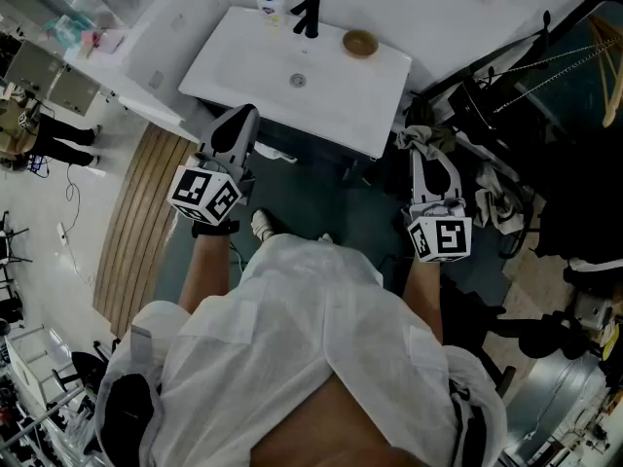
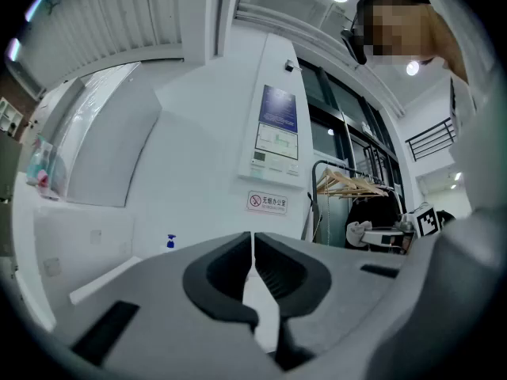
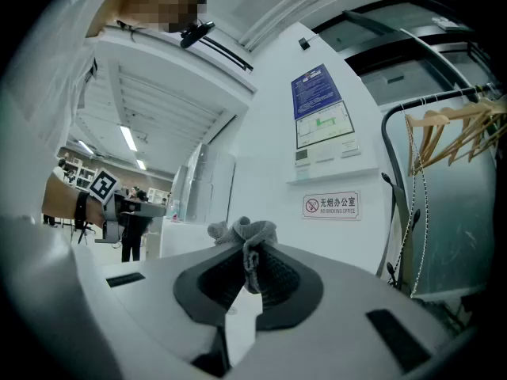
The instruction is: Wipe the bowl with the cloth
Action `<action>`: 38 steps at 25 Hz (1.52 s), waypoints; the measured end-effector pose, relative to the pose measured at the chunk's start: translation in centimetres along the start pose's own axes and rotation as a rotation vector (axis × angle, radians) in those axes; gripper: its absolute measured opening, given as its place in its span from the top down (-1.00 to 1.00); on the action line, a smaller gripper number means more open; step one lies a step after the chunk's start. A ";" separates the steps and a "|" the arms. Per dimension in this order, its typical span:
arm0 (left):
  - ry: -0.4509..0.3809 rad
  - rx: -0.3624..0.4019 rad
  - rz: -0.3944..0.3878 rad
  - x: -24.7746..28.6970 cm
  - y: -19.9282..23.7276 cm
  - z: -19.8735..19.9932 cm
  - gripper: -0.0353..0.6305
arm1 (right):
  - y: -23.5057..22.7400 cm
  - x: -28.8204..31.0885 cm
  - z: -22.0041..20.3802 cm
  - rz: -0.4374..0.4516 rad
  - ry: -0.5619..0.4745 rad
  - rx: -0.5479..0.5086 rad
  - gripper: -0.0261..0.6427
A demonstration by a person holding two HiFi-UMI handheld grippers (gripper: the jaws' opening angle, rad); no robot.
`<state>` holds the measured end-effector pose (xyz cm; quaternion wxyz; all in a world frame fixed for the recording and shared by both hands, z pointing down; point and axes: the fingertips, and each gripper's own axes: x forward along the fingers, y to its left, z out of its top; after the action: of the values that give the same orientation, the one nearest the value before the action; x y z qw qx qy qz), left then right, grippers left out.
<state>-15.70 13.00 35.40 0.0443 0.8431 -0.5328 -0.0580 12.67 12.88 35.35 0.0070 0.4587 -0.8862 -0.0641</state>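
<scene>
A small brown bowl [image 1: 360, 43] stands on the white sink counter [image 1: 341, 105], right of the black faucet [image 1: 308, 16]. My right gripper [image 1: 421, 152] hangs in front of the counter's right corner, shut on a crumpled grey cloth [image 1: 419, 138]. In the right gripper view the cloth [image 3: 244, 234] bunches out above the closed jaws of the right gripper [image 3: 247, 253]. My left gripper [image 1: 243, 117] is held before the counter's left front edge. In its own view the left gripper [image 2: 253, 245] is shut with nothing in it. Both grippers are well short of the bowl.
A soap bottle [image 1: 270, 3] stands left of the faucet and a drain [image 1: 298, 80] sits mid-basin. A clothes rack with hangers [image 3: 451, 129] and dark garments [image 1: 545, 163] crowd the right side. A wooden panel [image 1: 141, 212] lies on the floor at left. A person [image 1: 49, 139] stands at the far left.
</scene>
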 end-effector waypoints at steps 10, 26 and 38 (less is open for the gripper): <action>-0.001 0.004 0.018 -1.1 0.6 0.2 0.84 | 0.8 0.5 0.2 0.014 -0.007 -0.007 0.80; 0.006 0.017 0.013 -0.2 0.1 0.3 0.84 | -0.2 1.0 0.8 0.027 -0.033 -0.012 0.80; 0.019 0.003 -0.008 1.5 -1.5 -0.8 0.84 | -2.0 -0.1 0.7 0.013 -0.063 0.034 0.80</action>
<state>-13.56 12.28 35.93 0.0478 0.8458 -0.5290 -0.0494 14.27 11.92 34.44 -0.0283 0.4507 -0.8900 -0.0633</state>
